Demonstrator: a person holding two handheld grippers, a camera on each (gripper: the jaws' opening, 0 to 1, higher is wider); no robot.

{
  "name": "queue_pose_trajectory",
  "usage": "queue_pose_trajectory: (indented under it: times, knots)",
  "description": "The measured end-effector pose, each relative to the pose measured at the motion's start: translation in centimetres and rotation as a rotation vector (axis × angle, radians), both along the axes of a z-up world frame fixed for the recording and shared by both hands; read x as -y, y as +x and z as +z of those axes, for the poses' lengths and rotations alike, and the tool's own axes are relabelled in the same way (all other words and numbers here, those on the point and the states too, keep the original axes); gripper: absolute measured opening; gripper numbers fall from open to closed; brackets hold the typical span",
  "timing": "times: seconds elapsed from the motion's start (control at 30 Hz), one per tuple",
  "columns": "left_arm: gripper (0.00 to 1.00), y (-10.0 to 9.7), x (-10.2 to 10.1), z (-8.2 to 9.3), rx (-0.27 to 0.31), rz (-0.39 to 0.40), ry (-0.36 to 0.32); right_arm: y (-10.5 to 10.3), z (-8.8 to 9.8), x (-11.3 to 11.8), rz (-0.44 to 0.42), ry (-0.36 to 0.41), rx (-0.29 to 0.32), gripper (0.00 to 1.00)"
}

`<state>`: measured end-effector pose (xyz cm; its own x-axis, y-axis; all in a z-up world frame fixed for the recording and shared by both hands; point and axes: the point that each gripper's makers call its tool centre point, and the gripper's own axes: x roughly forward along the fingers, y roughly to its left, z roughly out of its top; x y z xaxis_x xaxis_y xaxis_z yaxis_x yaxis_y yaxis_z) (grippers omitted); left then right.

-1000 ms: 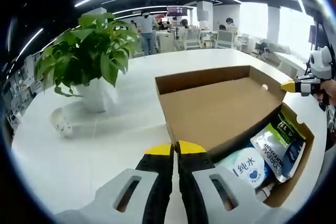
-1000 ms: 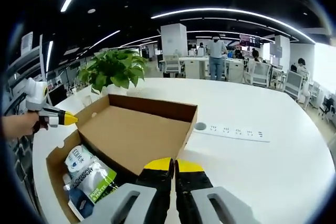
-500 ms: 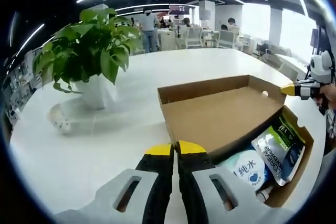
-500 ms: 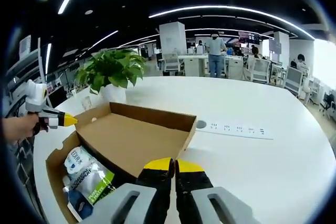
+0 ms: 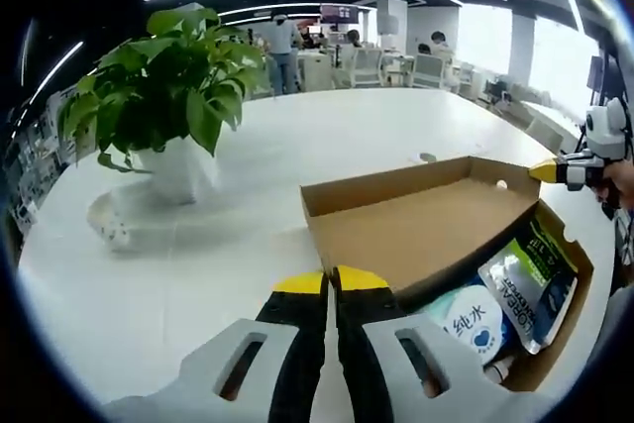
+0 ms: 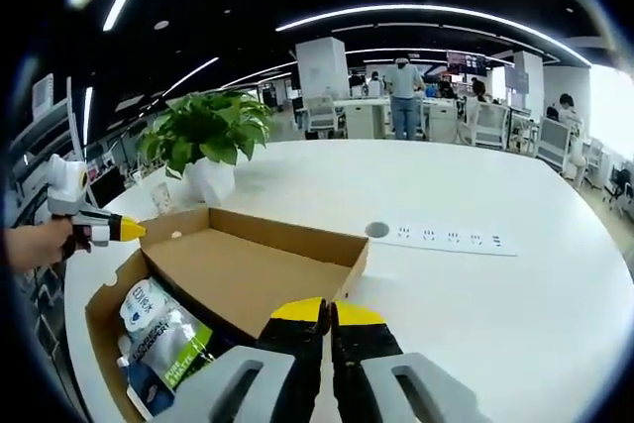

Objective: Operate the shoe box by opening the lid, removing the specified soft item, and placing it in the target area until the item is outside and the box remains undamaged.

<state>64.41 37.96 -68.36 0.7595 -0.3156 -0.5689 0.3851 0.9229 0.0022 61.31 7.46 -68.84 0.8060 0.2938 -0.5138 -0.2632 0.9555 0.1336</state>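
- Your box sits on the white table, close to the table's near edge, with its lid swung up and tilted back over the far half of the opening.
- Inside the box, in the uncovered near half, you can see soft packs lying flat: a white and green pouch, and beside it a round white and blue pack with a heart mark. In the right gripper view the same pouch lies against the box's left wall.
- The lid's inner face is bare brown card; its raised rim stands between the packs and the table's middle.
- Beyond the lid the table is open white surface. A power strip lies flat toward the table's far right side, and a round port sits just beside the lid's far corner.
- A plant in a white pot stands well apart from the box, toward the table's left edge.
- Your left gripper has its yellow tips pressed together, holding nothing, low over the table near the lid's corner.
- Your right gripper is likewise closed and empty, tips just at the lid's near edge; whether they touch it you cannot tell.
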Motion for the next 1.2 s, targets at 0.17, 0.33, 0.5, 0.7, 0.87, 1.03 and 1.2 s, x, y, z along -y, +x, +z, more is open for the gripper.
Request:
queue_pose_trajectory:
  times: [0.17, 0.33, 0.5, 0.7, 0.87, 1.03, 1.2]
  knots:
    - [0.01, 0.12, -0.01, -0.18, 0.000, 0.004, -0.002, 0.05, -0.08, 0.07, -0.001, 0.000, -0.003, 0.00]
    - [0.01, 0.22, 0.01, -0.25, -0.002, 0.006, 0.002, 0.07, -0.14, 0.08, -0.003, -0.002, -0.003, 0.00]
    - [0.01, 0.24, -0.05, -0.27, -0.002, 0.009, -0.002, 0.20, -0.27, 0.10, -0.004, -0.001, -0.005, 0.00]
    - [0.01, 0.34, -0.07, -0.28, 0.000, 0.009, -0.001, 0.28, -0.35, 0.05, -0.003, 0.004, -0.008, 0.00]
    - [0.01, 0.19, -0.11, -0.20, 0.006, 0.008, 0.002, 0.26, -0.30, 0.02, -0.001, 0.004, -0.010, 0.00]
    - [0.01, 0.19, -0.08, -0.14, 0.013, 0.000, 0.015, 0.13, -0.16, -0.03, 0.021, -0.018, -0.008, 0.00]
    - [0.02, 0.09, -0.12, 0.11, 0.023, 0.002, 0.014, -0.30, -0.09, -0.74, 0.085, -0.064, -0.009, 0.08]
